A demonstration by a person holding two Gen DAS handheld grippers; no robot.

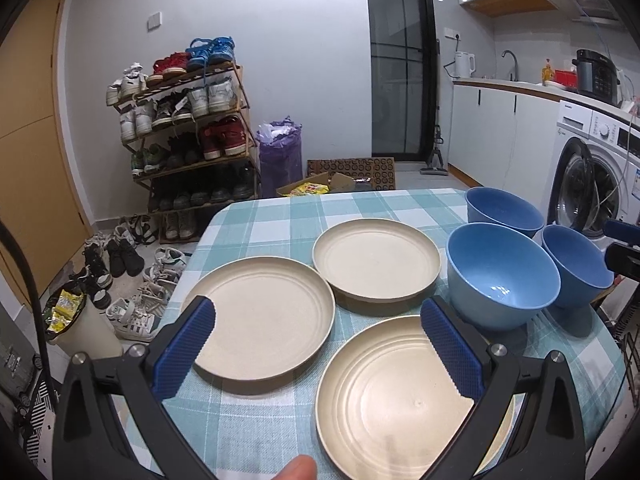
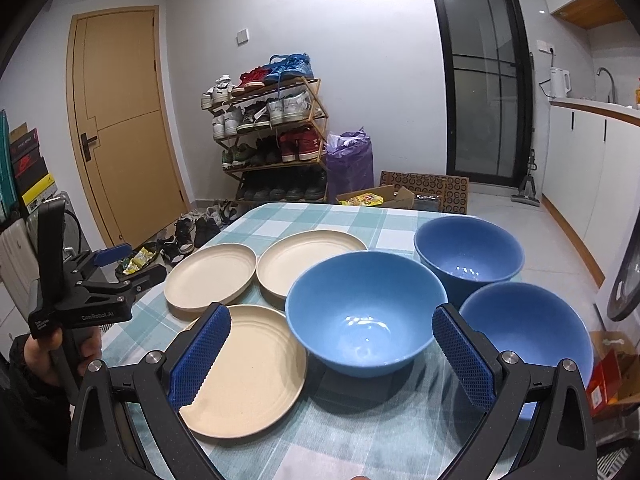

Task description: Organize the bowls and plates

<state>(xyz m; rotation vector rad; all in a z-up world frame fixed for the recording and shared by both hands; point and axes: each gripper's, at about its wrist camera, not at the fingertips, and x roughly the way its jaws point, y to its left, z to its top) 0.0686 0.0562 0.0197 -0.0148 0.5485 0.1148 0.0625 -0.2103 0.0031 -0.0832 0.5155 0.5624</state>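
Now | left hand-held gripper (image 1: 318,324) released above plates (image 1: 260,320) | right hand-held gripper (image 2: 332,330) released facing bowl (image 2: 366,312)

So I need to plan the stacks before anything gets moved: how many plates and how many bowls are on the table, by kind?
Cream plates: 3, at and, lying flat and unstacked.
Blue bowls: 3, at and, upright and unstacked.
Total: 6 dishes on the checked tablecloth.
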